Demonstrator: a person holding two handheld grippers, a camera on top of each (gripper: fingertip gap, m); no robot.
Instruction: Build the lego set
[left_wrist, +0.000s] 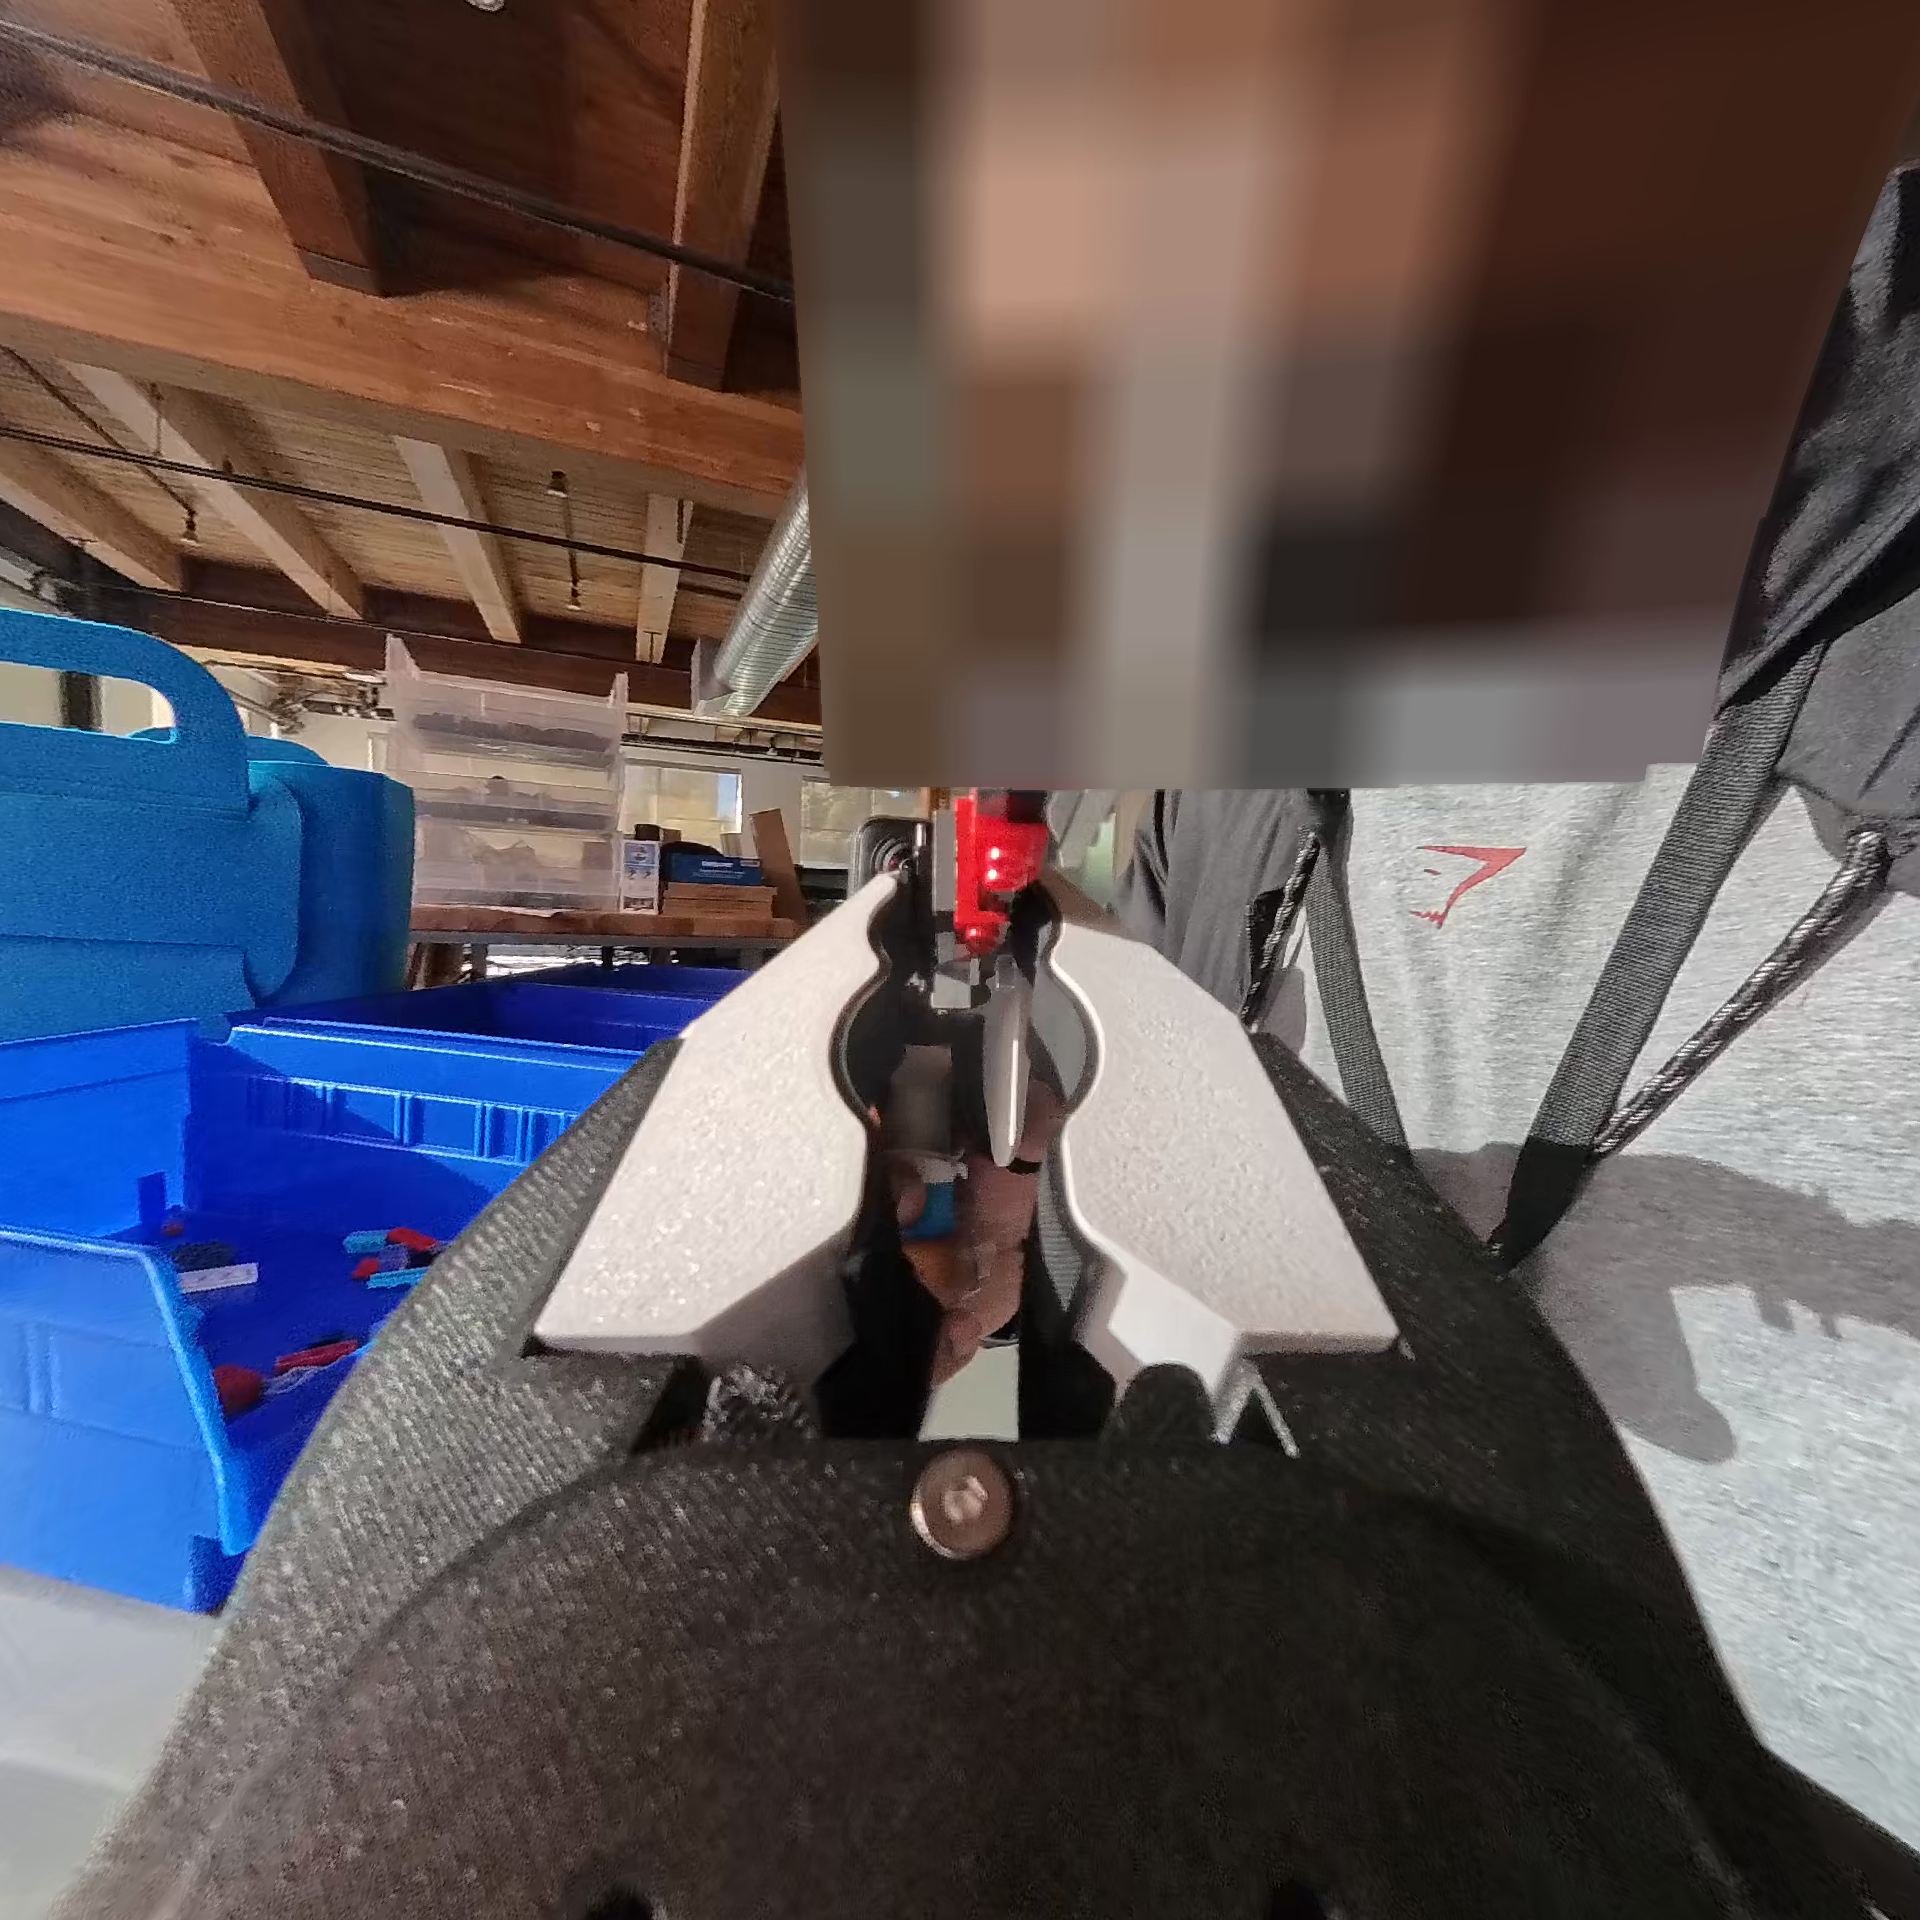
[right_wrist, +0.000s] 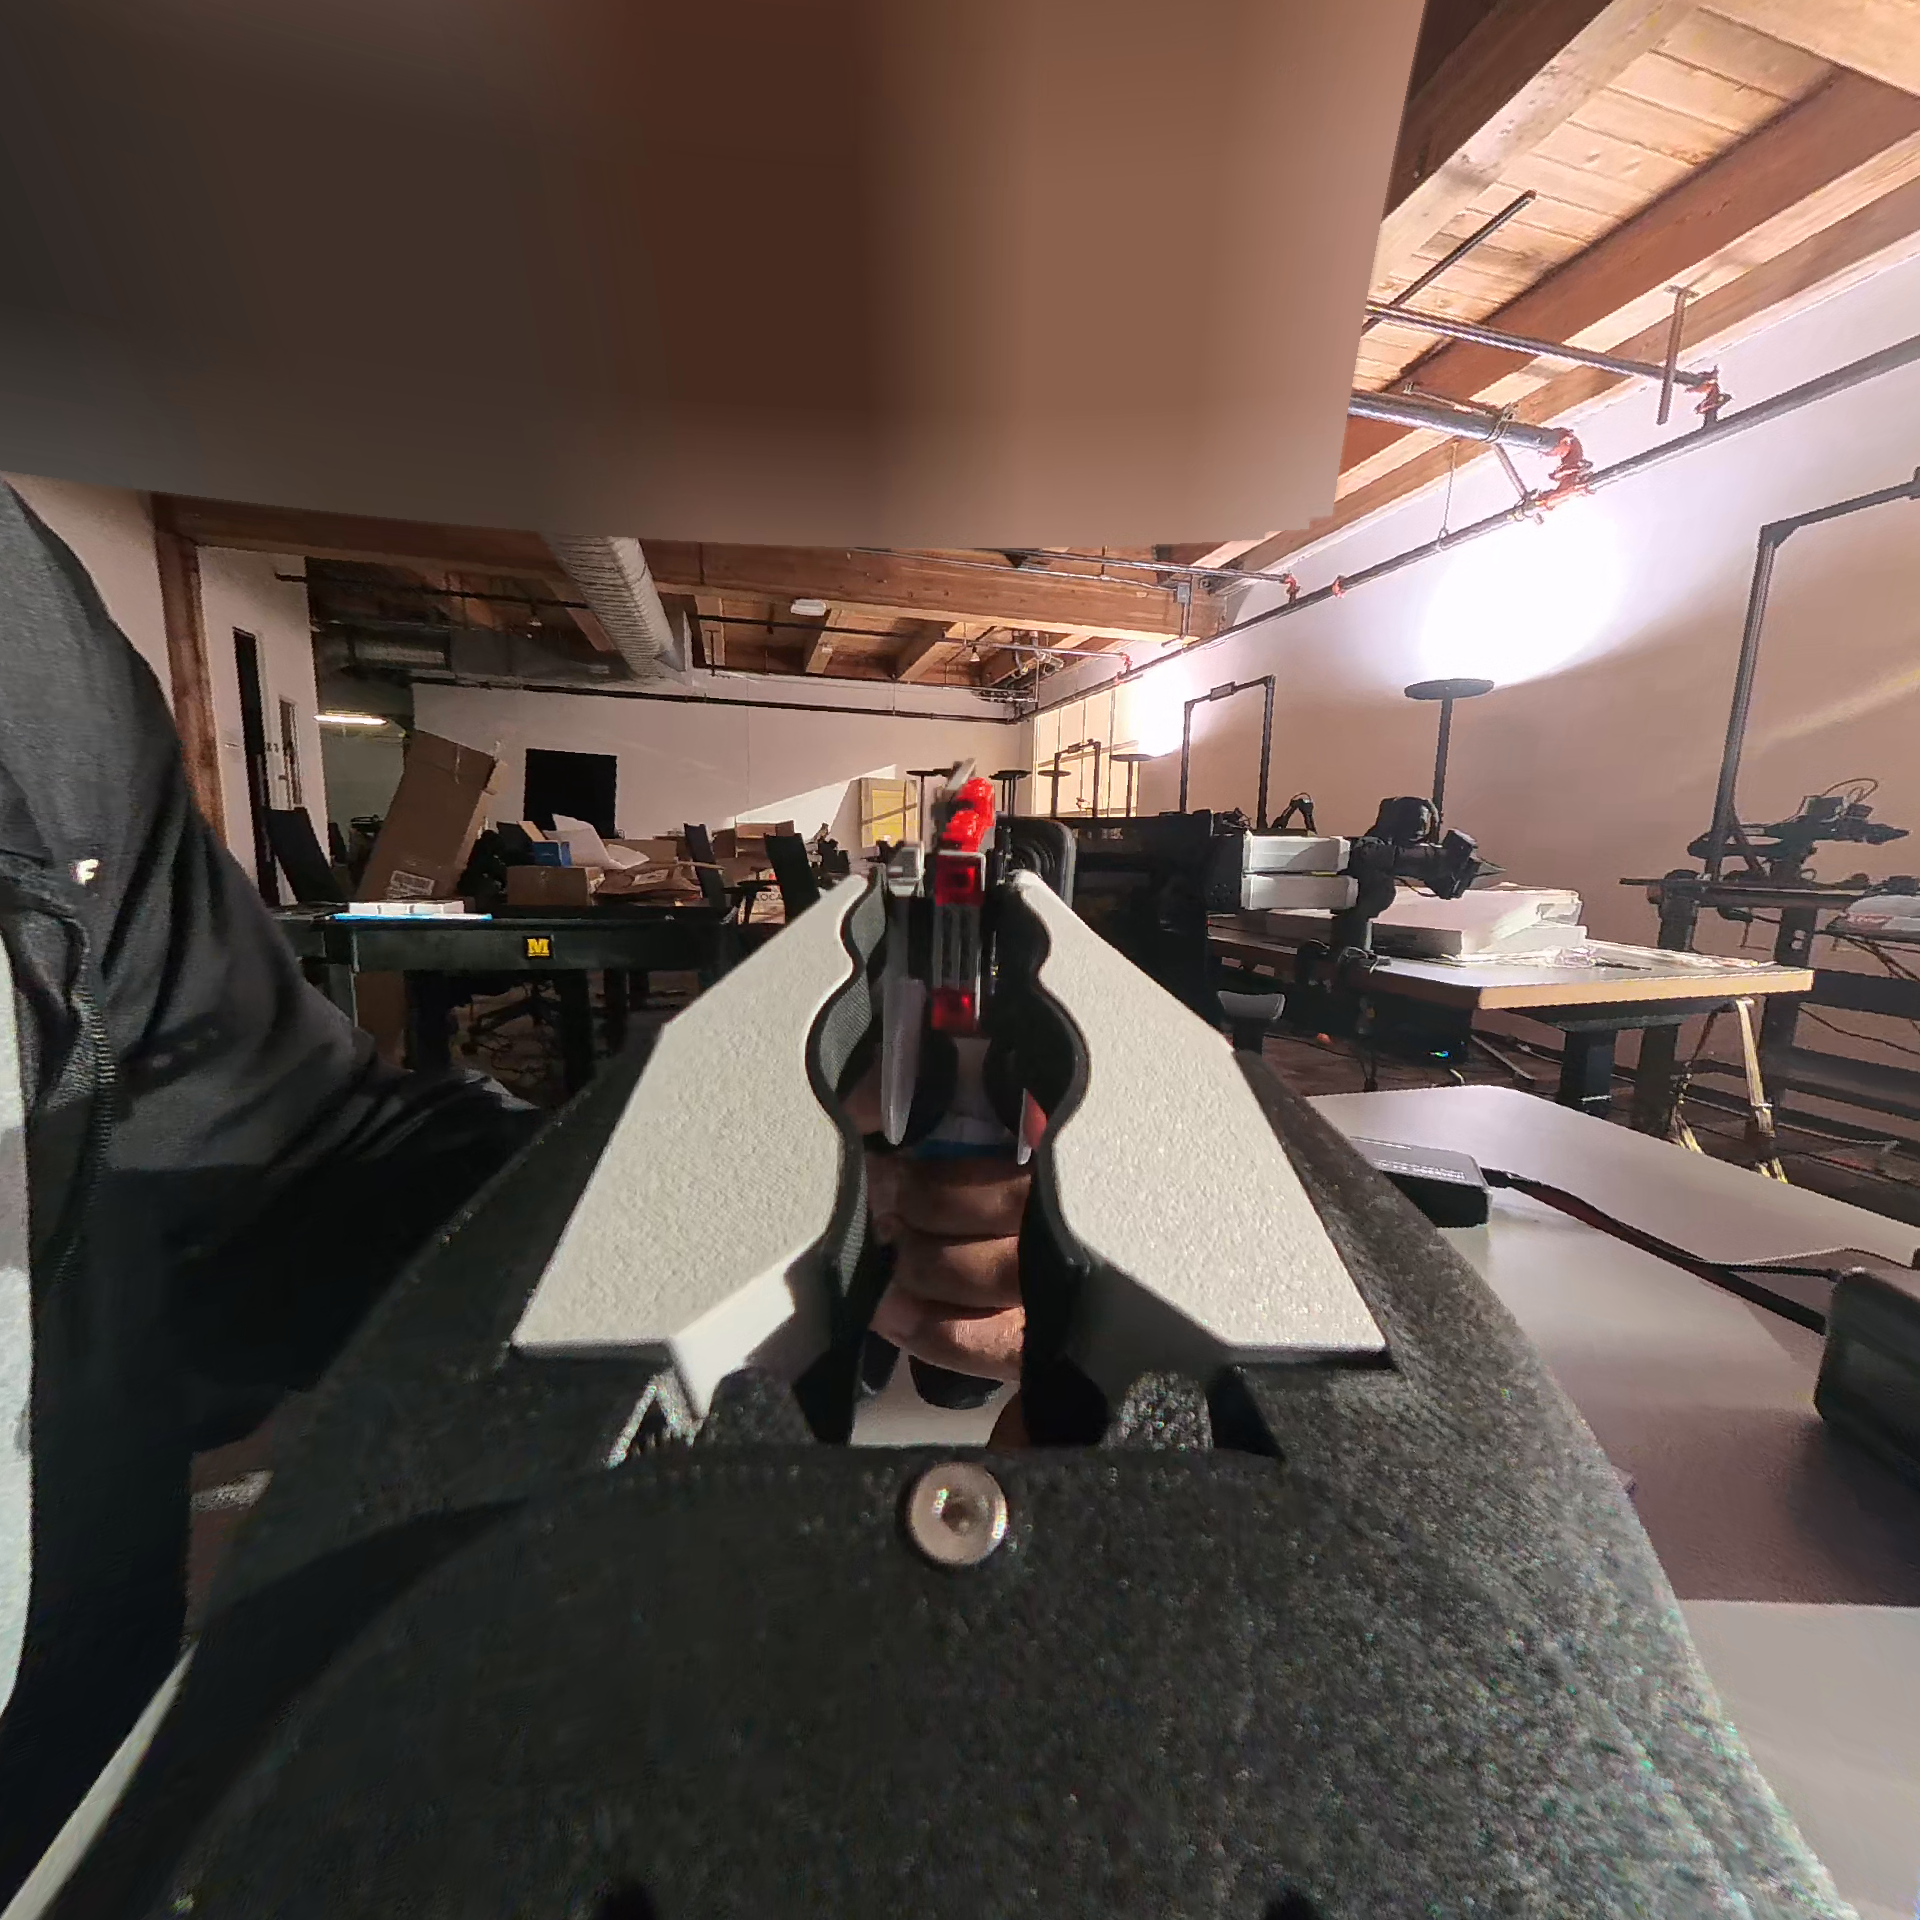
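Note:
A small lego assembly (left_wrist: 989, 868) of red and grey pieces is held up in the air between my two grippers, which face each other. In the left wrist view my left gripper (left_wrist: 971, 906) is closed around its near end, and a grey blade-like piece (left_wrist: 1006, 1070) hangs between the fingers. In the right wrist view the assembly (right_wrist: 958, 883) sits at the tips of my right gripper (right_wrist: 943, 885), which is closed on it. Each view shows the other gripper's black camera and the holding hand behind the assembly.
Blue bins (left_wrist: 416, 1049) with several loose lego pieces (left_wrist: 395, 1242) sit low at the left, with a blue case (left_wrist: 156, 831) and clear drawers (left_wrist: 509, 790) behind. A person's grey shirt (left_wrist: 1662, 1039) is close. A white table (right_wrist: 1621, 1195) carries black boxes (right_wrist: 1429, 1184). Only a small space, under 4 cm, lies between the two pairs of fingers.

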